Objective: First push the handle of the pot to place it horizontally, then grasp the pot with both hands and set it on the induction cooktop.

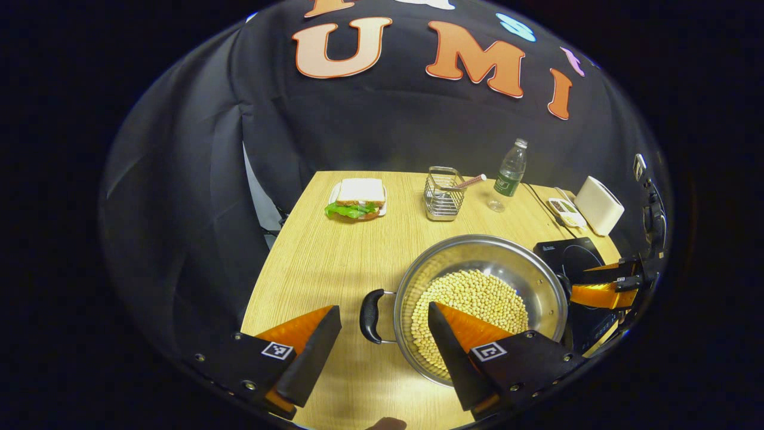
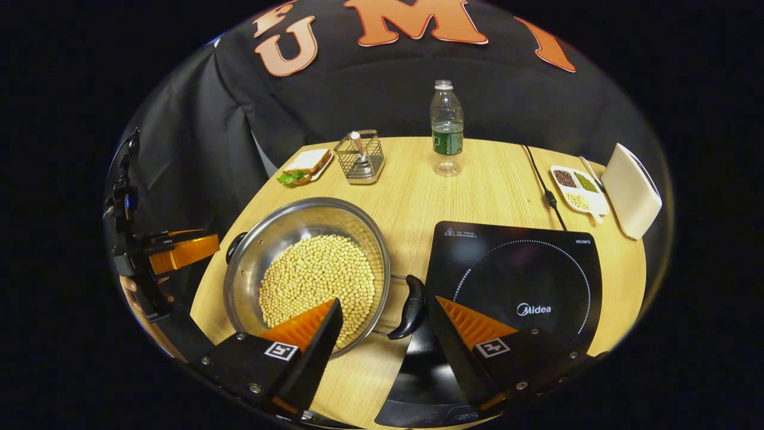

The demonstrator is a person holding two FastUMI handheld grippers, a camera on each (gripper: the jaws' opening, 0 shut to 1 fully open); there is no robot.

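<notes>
I am holding my left gripper (image 1: 382, 334) wide open around the black left handle (image 1: 370, 315) of the round steel pot of yellow beans (image 1: 477, 298). My right gripper (image 2: 385, 325) is gaping wide around its right handle (image 2: 410, 306), the pot sitting just left of the black Midea induction cooktop (image 2: 519, 280).

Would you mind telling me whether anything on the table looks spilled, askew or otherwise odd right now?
Nothing stands out. The beans all sit inside the pot, which rests flat on the table beside the induction cooktop. The bottle stands upright, and the sandwich lies on its plate.

Sandwich plate (image 2: 305, 165), wire basket (image 2: 360, 156), water bottle (image 2: 446, 127), bean tray (image 2: 578, 188), perhaps a toaster (image 2: 631, 191).
</notes>
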